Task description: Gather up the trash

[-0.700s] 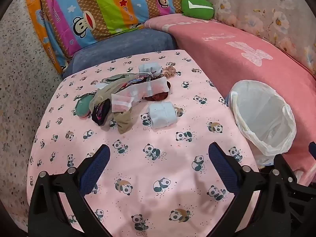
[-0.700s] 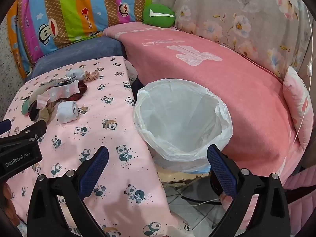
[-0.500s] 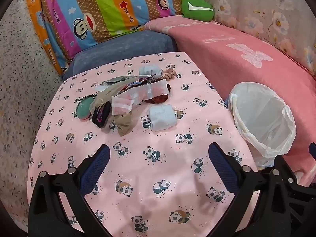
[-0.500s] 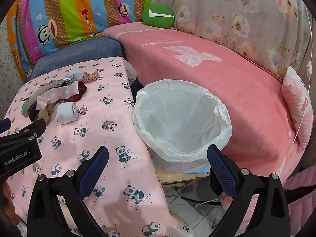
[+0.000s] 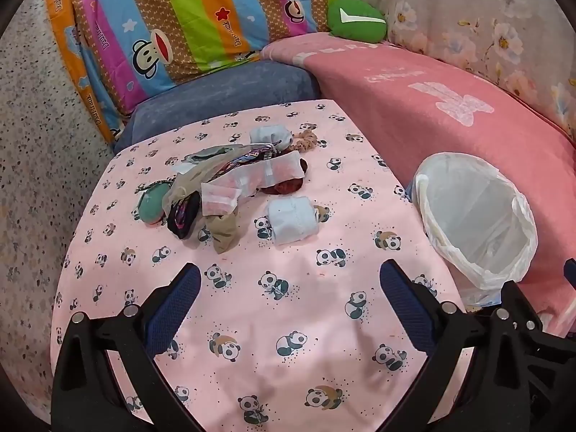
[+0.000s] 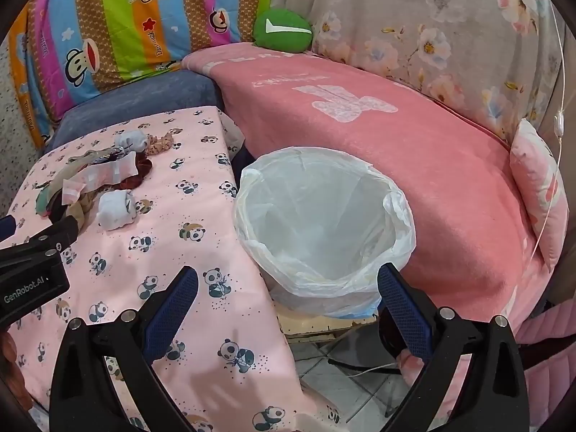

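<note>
Trash on the panda-print table [image 5: 288, 324] waits toward its far edge, well apart from both tools. Left tool [image 5: 289, 293] hovers over the near half of the table, fingers spread wide and holding nothing. Right tool [image 6: 288, 295] is likewise released, poised near the table's right edge above the lined bin [image 6: 396, 212], which stands just beside that edge. Farther on lies a rolled pale-blue bundle [image 5: 293, 219], then the trash pile [image 5: 230, 187] of wrappers and rags, with another pale bundle [image 5: 270, 136] nearest the far edge.
</note>
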A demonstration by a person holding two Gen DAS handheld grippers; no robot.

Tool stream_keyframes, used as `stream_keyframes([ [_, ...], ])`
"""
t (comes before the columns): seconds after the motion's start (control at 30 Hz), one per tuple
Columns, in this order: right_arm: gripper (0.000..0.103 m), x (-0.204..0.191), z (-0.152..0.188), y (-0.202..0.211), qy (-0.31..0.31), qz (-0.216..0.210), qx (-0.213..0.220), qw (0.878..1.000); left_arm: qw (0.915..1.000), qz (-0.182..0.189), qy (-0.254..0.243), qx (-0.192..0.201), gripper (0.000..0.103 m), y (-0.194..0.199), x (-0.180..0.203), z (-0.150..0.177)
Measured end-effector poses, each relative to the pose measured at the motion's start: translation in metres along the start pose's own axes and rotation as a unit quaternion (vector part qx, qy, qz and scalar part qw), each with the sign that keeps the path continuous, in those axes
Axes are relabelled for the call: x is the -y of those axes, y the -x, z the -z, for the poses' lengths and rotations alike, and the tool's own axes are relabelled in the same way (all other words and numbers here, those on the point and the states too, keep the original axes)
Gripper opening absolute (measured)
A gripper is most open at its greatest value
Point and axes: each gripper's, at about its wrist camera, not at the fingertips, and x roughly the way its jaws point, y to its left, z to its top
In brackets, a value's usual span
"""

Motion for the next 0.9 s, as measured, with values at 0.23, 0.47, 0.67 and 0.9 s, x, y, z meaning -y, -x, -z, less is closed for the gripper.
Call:
stream_keyframes([
  [0.23,0.095,0.0017,-0.0013,0.0004,0.000,0.000,0.002,1.000,1.0000,0.001,0.001,-0.002,0.095,-0.0003,-0.0014,0.0018],
  [0.47,0.095,-0.0030,0.0019,0.0033,0.000,0.001,0.003,1.000,1.0000,-0.001,0.000,0.000,0.095,0.0022,0.0016,0.0014],
  [0.67,0.095,-0.0012,-0.0004,0.0051,0.000,0.004,0.006,1.000,1.0000,0.000,-0.001,0.001,0.095,0.0022,0.0016,0.0013],
  [0.9,0.095,0.0005,-0.0003,0.0067,-0.002,0.008,0.008,1.000,1.0000,0.000,-0.001,0.001,0.095,0.0028,0.0031,0.0015],
])
